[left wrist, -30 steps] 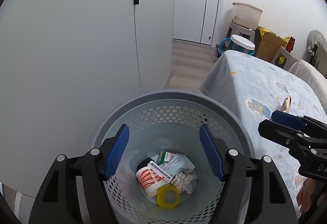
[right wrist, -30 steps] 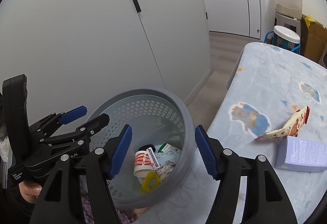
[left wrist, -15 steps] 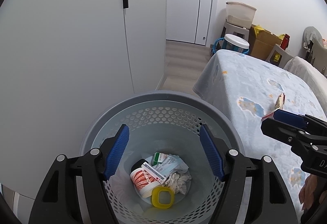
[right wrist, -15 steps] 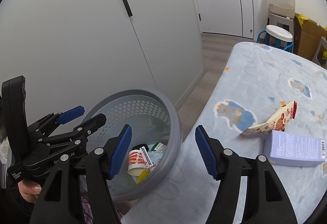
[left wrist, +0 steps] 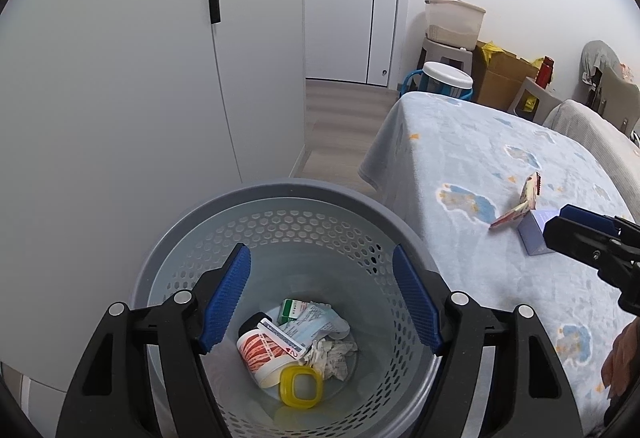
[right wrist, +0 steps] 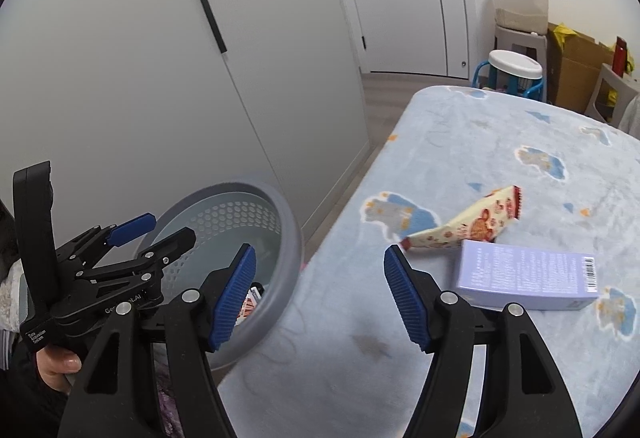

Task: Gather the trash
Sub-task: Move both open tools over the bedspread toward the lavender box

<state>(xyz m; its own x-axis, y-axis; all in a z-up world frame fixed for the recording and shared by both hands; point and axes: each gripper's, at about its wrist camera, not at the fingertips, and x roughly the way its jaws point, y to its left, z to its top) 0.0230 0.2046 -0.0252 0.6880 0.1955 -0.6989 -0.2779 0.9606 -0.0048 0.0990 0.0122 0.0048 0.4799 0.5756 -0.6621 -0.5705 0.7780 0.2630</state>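
Trash basket [left wrist: 288, 238] sat under my open, empty left gripper [left wrist: 322, 298]; my right gripper [right wrist: 320, 298], jaws opening on nothing, needed to straddle the snack wrapper [right wrist: 460, 226] lying right on the bed [right wrist: 460, 142].

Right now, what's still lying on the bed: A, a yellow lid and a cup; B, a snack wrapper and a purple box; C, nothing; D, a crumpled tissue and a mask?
B: the wrapper and the box lie touching on the bed, while the lid, cup and tissue sit in the basket.
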